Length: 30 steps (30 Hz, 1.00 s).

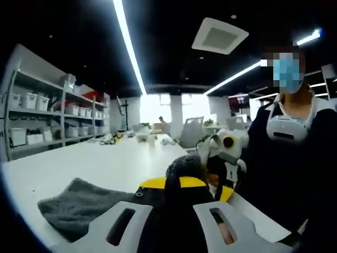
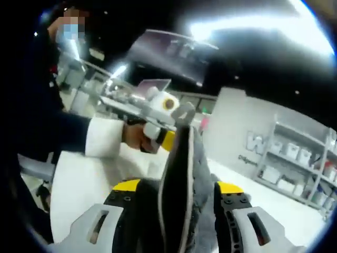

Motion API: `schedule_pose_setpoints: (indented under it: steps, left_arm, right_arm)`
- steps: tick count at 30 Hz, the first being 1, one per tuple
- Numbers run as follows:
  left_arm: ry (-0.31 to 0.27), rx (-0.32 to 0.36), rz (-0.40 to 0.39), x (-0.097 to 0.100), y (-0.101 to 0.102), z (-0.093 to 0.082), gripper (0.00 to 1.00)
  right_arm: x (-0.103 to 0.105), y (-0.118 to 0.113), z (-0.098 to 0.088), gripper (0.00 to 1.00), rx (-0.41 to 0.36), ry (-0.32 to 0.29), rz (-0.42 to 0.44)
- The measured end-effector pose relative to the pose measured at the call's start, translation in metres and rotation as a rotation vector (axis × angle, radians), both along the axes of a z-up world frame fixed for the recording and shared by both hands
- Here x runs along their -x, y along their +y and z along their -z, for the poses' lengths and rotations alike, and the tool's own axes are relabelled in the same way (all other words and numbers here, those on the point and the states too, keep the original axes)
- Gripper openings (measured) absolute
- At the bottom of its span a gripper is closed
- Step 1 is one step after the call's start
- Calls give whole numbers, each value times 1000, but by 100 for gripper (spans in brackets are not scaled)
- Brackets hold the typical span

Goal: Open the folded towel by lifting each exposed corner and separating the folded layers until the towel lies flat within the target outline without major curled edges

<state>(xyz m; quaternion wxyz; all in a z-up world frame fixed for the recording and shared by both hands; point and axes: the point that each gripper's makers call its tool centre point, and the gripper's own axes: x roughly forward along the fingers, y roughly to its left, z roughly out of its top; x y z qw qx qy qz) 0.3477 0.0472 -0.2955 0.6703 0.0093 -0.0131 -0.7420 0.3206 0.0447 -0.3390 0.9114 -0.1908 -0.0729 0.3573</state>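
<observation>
Left gripper (image 1: pixel 176 182): jaws closing on a dark bunched part of the towel (image 1: pixel 79 205), gripping it between the yellow-tipped pads. Remainder of the towel, grey, lying rumpled on the white table (image 1: pixel 105 163) at lower left, trailing up toward the jaws. Right gripper (image 1: pixel 227 145) entering from the right, held up before the person (image 1: pixel 295 158) in dark clothing. Shelves (image 1: pixel 47 116) with white bins standing along the far left wall; ceiling light strips running overhead.

Right gripper (image 2: pixel 179 197): jaws pinching an upright fold of the towel (image 2: pixel 181 179), edge-on and rising between the pads, lifted off the table (image 2: pixel 84 184). Left gripper (image 2: pixel 163 113) showing just beyond, gripped by a hand (image 2: pixel 138 138) emerging from a white cuff; possibly touching the same fold, though blur preventing certainty. Shelves (image 2: pixel 300 163) with bins lining the wall at right.
</observation>
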Motion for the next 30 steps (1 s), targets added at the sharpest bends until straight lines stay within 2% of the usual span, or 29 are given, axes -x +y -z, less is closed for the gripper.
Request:
schedule_pose_setpoints:
  steps: [3, 6, 9, 11, 23, 30]
  left_arm:
    - [-3, 15, 3, 2, -1, -3, 5]
    - [-19, 20, -3, 3, -3, -4, 5]
    - [-31, 25, -16, 2, -3, -6, 5]
    - [-43, 30, -30, 3, -4, -7, 5]
    - [-84, 97, -59, 5, -9, -26, 5]
    - [-104, 92, -76, -3, -10, -27, 5]
  right_arm:
    - [-6, -6, 4, 44, 14, 17, 30]
    - [-7, -10, 8, 32, 34, 27, 48]
    - [-8, -14, 10, 31, 33, 38, 50]
    - [-9, -19, 13, 27, 34, 54, 64]
    - [-19, -38, 21, 27, -4, 127, 141]
    - [-20, -44, 27, 28, -9, 155, 165]
